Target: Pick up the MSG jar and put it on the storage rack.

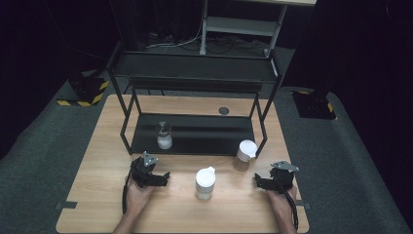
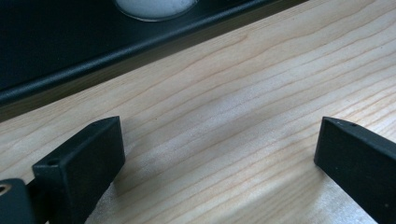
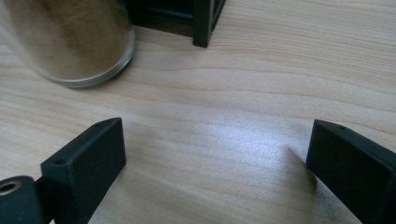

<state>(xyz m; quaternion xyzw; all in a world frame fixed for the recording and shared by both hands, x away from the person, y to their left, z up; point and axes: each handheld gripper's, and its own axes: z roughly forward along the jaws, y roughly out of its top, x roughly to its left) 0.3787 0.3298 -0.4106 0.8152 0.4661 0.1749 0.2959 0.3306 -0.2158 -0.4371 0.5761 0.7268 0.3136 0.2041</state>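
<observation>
Resting low on the wooden table (image 1: 97,161), left gripper (image 1: 163,179) and right gripper (image 1: 257,183) both spread wide, empty; white-lidded jar (image 1: 205,183) between them.

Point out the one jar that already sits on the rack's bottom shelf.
The jar with the dark metallic cap, white contents, at the shelf's left end. The two white-lidded jars, and, stand on the wooden table in front.

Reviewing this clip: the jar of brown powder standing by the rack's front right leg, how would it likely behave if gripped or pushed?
The jar of brown powder looks like smooth clear glass in the right gripper view, so probably rigid, somewhat slippery and breakable. It stands taller than wide, so a high push might tip it. On its side, its round body would likely roll across the table.
</observation>
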